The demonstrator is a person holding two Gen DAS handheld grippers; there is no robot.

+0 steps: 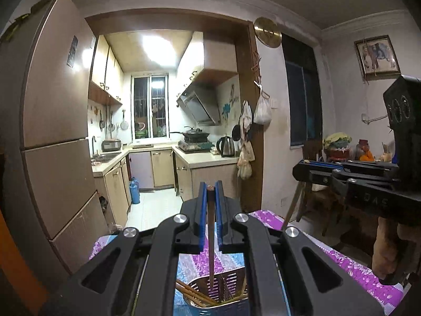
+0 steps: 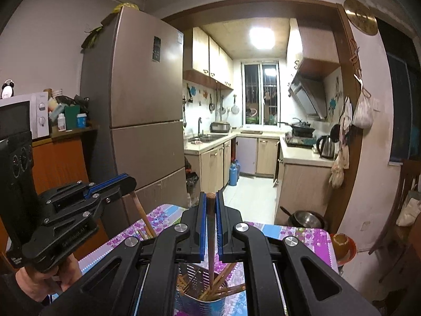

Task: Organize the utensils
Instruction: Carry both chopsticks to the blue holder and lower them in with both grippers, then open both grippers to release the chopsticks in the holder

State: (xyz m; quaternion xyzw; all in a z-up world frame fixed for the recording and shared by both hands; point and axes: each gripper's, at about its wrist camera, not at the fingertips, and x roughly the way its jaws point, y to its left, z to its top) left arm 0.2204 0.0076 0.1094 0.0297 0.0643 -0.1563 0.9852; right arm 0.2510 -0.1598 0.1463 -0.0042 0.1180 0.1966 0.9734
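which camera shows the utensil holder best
Right wrist: the holder shows its slotted wall, rim and the chopsticks inside. Left wrist shows only part of its rim and slots, cut off by the frame and gripper.

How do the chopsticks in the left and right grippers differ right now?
The left gripper holds a chopstick with a squarish top; the right gripper holds a chopstick with a round top that looks thicker. The left one stands out less above the fingers than the right one. Both are brown, upright, clamped between blue pads, lower ends in the metal utensil holder.

Floral-clothed table (image 2: 302, 239) (utensil holder (image 2: 202, 302) atop)
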